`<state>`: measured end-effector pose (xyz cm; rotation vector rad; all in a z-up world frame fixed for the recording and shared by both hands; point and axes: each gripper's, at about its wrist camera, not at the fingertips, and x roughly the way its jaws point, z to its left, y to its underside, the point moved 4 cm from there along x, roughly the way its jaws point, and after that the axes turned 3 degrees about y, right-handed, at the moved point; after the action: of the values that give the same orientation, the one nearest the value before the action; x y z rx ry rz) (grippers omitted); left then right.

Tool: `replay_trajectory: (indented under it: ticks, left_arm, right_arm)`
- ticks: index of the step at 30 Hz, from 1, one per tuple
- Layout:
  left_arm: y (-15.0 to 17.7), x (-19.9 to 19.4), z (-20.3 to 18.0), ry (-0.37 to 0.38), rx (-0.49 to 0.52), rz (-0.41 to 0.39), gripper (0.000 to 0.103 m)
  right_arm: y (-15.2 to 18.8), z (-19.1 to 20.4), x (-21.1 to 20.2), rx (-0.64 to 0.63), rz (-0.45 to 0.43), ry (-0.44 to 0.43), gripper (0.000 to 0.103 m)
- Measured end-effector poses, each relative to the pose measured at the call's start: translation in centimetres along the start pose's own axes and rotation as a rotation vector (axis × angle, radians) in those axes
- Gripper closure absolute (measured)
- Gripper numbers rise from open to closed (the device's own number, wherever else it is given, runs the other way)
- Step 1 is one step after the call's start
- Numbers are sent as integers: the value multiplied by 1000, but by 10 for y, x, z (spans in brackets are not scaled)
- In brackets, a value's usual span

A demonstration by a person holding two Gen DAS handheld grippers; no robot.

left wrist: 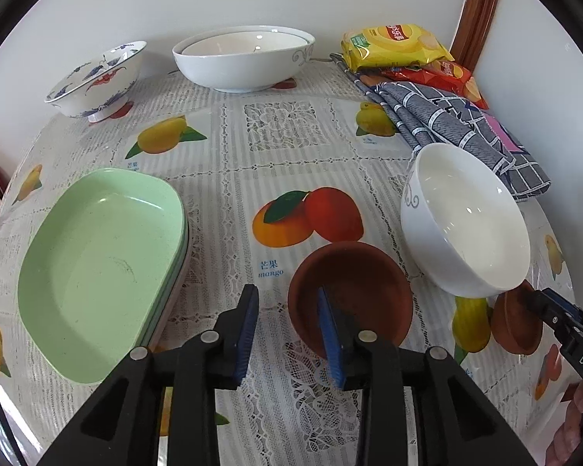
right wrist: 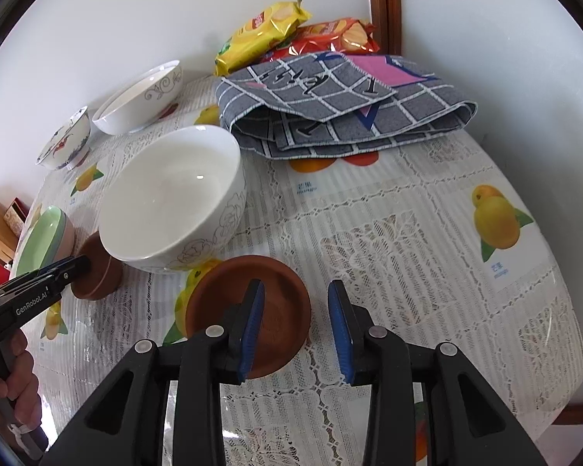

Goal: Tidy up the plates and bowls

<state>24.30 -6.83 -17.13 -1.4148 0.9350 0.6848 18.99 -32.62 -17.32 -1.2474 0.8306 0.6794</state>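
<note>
White walls back a desk (left wrist: pixel 291 147) covered in a lace-patterned cloth printed with mangoes. Low over its near edge, the left gripper (left wrist: pixel 291 334) stands with its jaws spread wide, straddling the near-left rim of a brown saucer (left wrist: pixel 349 295): the right finger sits inside the dish, the left one outside, and whether either pad touches the rim cannot be told. Its rim faces up, tilted slightly. The right gripper (right wrist: pixel 297 330) is likewise open, its left finger over the second brown saucer (right wrist: pixel 252 310) and its right finger beyond the rim, gripping nothing. Between the two saucers stands a white bowl (left wrist: pixel 466 225), mouth up. At near left lies a stack of green plates (left wrist: pixel 97 268), long axis running near to far. Along the far wall stand a floral bowl (left wrist: pixel 97 81) and two nested white bowls (left wrist: pixel 245 58). At far right, chip bags (left wrist: pixel 392 44) lie beside a folded checked cloth (left wrist: pixel 458 132).
</note>
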Motion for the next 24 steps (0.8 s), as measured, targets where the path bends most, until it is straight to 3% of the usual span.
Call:
replay_trajectory:
  ticks: [5,8,13,15,24]
  left_arm:
    - [-1,-23,7,4,-20,-49,66]
    - [-1,-41,13,-14,-30,-89,59]
    - [-1,-65,22,-29,-41,-132,59]
    - [0,-70,24,-35,-42,-142,57]
    - [7,-57,21,12,-73,-102,57]
  right_arm:
    - [-4,2,-19,7,-41,9,68]
    - [-8,7,-37,-3,-85,26,62]
    - [-11,24,-65,-34,-149,6,58]
    - [-11,29,-70,-43,-153,10,53]
    - [0,15,-61,-14,-113,31,53]
